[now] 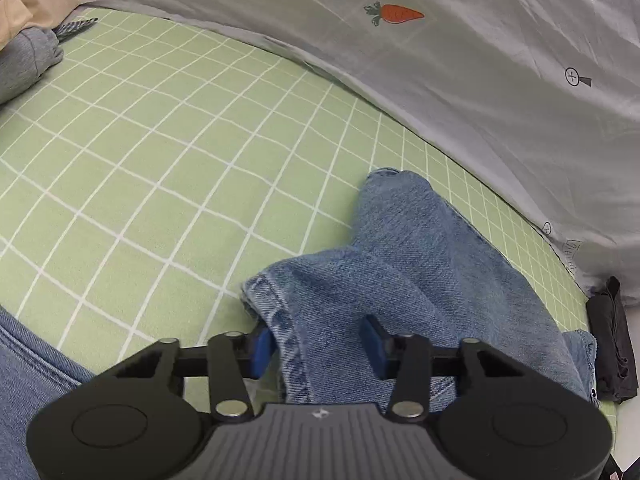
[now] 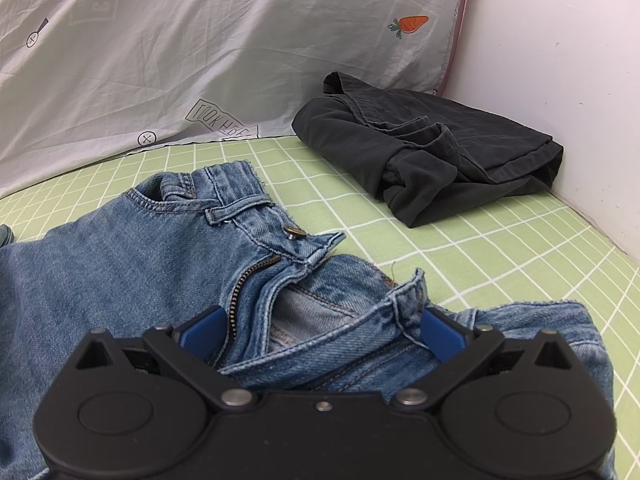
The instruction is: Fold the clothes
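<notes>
Now we straddle the faded blue denim jeans (image 2: pixel 132 248) on the green checked bed sheet (image 1: pixel 160 160): left gripper (image 1: pixel 318 346) fingers apart around a leg hem, right gripper (image 2: pixel 320 330) fingers apart around the waistband, ready to pinch.

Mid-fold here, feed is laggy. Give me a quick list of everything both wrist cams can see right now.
Jeans: one pair, blue denim, spread on the bed; fly unzipped, waistband under the right tongs, a leg hem at the left tongs.
Black garment: one, folded, in the corner against the wall.
Grey garment: one, bundled, far left edge of the left view.
Bed sheet: one, green with a white grid, beneath everything.
Printed cloth: one, light grey with carrots, rising behind the bed.
Wall: white, right side.
Left tongs: black, blue pads, open, straddling the leg hem.
Right tongs: black, blue pads, open over the waistband.
</notes>
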